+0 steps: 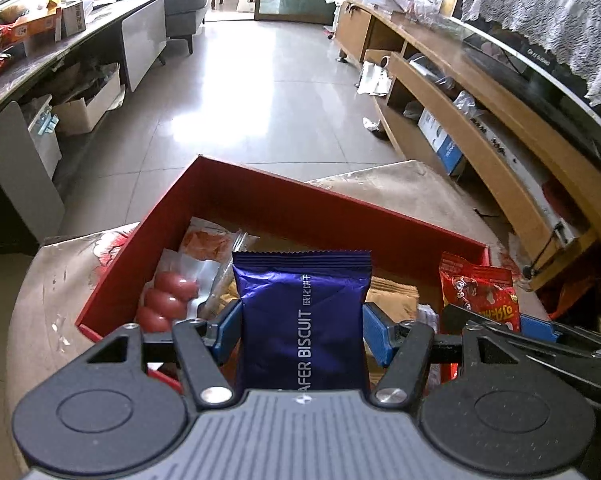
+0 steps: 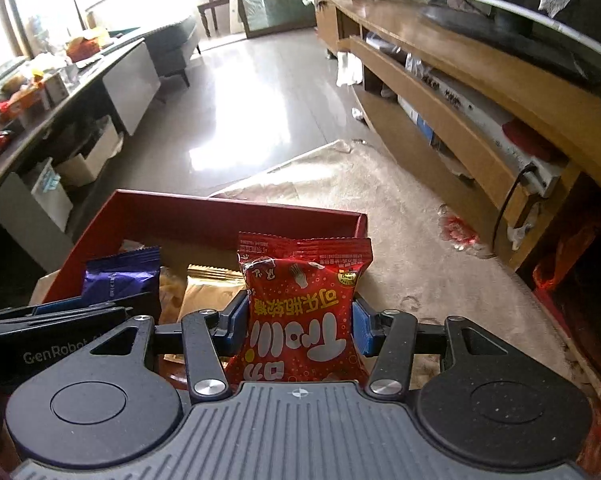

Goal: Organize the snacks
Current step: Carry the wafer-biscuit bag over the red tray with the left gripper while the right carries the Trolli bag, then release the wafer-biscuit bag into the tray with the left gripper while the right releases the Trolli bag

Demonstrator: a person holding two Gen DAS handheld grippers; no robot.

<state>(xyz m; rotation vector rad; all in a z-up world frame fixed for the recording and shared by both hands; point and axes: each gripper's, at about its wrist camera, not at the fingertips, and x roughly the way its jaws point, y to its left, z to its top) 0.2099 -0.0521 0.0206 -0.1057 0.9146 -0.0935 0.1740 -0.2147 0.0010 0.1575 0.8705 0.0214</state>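
Observation:
My left gripper [image 1: 300, 324] is shut on a blue wafer biscuit packet [image 1: 302, 312], held upright over the open red box [image 1: 260, 196]. My right gripper [image 2: 300, 320] is shut on a red candy packet [image 2: 300, 312], also upright, near the red box's [image 2: 204, 208] right end. Each gripper shows in the other's view: the right gripper [image 1: 532, 328] with its red packet [image 1: 480, 292] at the right, the left gripper [image 2: 60, 312] with the blue packet [image 2: 120, 276] at the left. Inside the box lie a pack of red sausages [image 1: 166, 300], an orange snack bag [image 1: 208, 240] and a gold packet [image 1: 392, 296].
The box sits on a low table with a beige patterned cloth [image 1: 400, 192]. A wooden TV cabinet [image 1: 480, 92] runs along the right. A dark counter [image 1: 80, 36] cluttered with boxes stands at the left, with cardboard boxes [image 1: 88, 108] beneath it. Shiny tiled floor [image 1: 252, 92] lies beyond.

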